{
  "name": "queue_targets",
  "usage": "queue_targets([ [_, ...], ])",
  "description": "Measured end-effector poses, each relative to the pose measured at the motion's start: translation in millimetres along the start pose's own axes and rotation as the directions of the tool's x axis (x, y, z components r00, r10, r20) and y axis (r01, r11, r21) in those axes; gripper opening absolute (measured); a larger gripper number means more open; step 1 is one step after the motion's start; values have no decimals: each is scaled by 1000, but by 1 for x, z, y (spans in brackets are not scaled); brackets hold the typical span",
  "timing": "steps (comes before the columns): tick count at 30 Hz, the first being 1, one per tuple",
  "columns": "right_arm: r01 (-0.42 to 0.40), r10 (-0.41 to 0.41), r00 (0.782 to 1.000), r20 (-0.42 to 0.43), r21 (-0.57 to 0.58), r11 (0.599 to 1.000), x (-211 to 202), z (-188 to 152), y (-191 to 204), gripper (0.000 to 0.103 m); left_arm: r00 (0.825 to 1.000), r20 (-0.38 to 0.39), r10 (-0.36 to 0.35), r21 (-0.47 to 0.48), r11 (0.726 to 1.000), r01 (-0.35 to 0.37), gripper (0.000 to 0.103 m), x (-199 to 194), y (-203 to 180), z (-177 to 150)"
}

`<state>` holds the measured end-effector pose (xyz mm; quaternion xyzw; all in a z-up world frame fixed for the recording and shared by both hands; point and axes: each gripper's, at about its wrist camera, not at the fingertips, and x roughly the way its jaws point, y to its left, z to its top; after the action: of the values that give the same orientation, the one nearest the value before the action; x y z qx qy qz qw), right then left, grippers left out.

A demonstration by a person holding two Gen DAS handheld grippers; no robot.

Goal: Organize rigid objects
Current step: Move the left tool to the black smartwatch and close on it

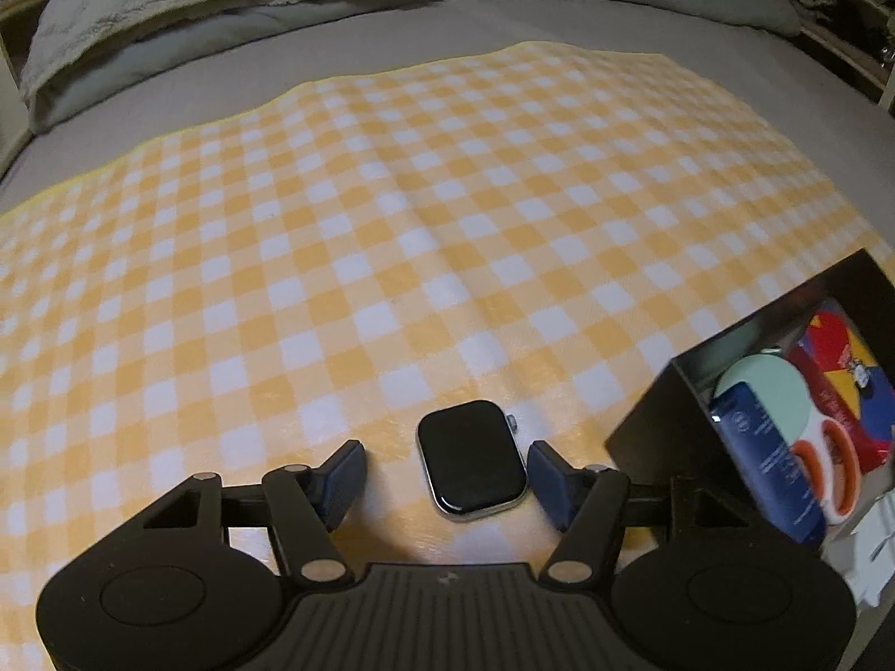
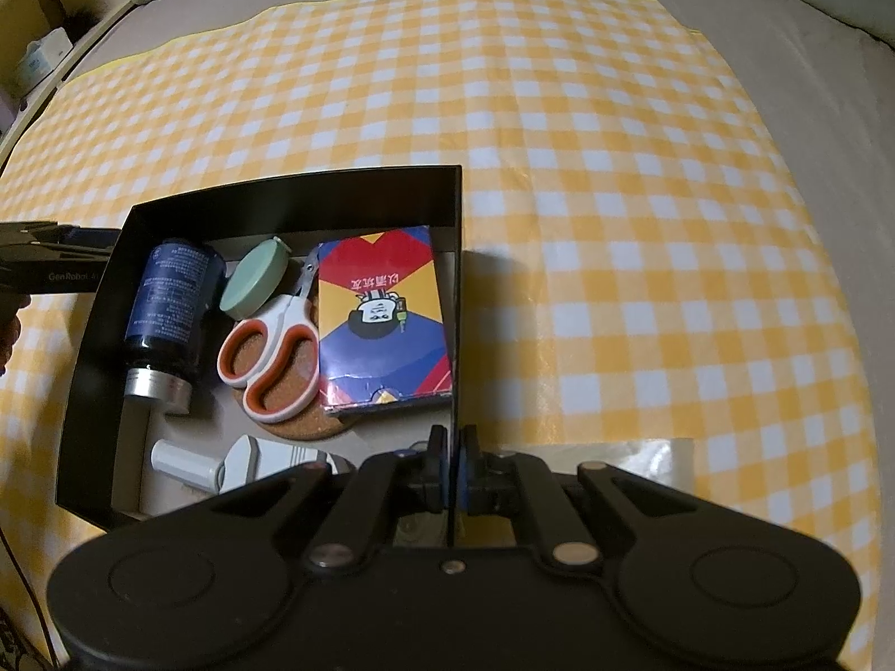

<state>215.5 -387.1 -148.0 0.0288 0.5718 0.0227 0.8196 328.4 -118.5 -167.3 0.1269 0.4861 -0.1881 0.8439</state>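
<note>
Left claw (image 1: 444, 475) spread around watch (image 1: 471, 459), right claw (image 2: 453, 467) clamped on black box wall (image 2: 457, 302), other claw's side reads "GenRobot"

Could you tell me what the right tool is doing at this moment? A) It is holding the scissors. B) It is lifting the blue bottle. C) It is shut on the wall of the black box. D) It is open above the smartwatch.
C: in the right wrist view the right tool has its fingers pinched on the thin right-hand wall of the black box, with the scissors and blue bottle lying untouched inside.
</note>
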Motion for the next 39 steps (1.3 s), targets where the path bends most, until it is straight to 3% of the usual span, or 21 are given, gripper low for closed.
queue_targets([
  [4, 7, -7, 1000, -10, -12, 1000, 3, 1, 2, 4, 1000, 5, 28, 6, 1000, -28, 54, -1, 12, -3],
  [9, 11, -11, 1000, -19, -25, 1000, 7, 0, 7, 4, 999, 38, 38, 23, 999, -39, 54, -4, 19, -4],
  [15, 11, -11, 1000, -20, -26, 1000, 6, 0, 4, 4, 991, 127, 42, 199, 978, -67, 54, -7, 0, -2],
  [18, 9, -10, 1000, -20, -25, 1000, 5, 0, 4, 4, 993, 115, 28, 247, 968, -56, 54, -2, -6, -1],
  [21, 9, -10, 1000, -19, -26, 1000, 5, 0, 4, 4, 994, 109, 22, 255, 966, -49, 51, 1, -6, 0],
  [24, 10, -10, 1000, -19, -26, 1000, 6, 0, 5, 4, 995, 97, 8, 255, 966, -32, 39, 0, -4, 2],
  [31, 14, -14, 1000, -19, -30, 999, 7, 0, 5, 4, 997, 75, -4, 247, 969, -14, 34, -6, -3, 1],
  [34, 11, -12, 1000, -20, -25, 1000, 8, 0, 7, 4, 996, 87, -19, 228, 974, -2, 21, -11, -4, 3],
  [39, 12, -12, 1000, -20, -28, 1000, 6, 0, 5, 4, 996, 84, -30, 189, 982, 13, 18, -16, -2, 3],
])
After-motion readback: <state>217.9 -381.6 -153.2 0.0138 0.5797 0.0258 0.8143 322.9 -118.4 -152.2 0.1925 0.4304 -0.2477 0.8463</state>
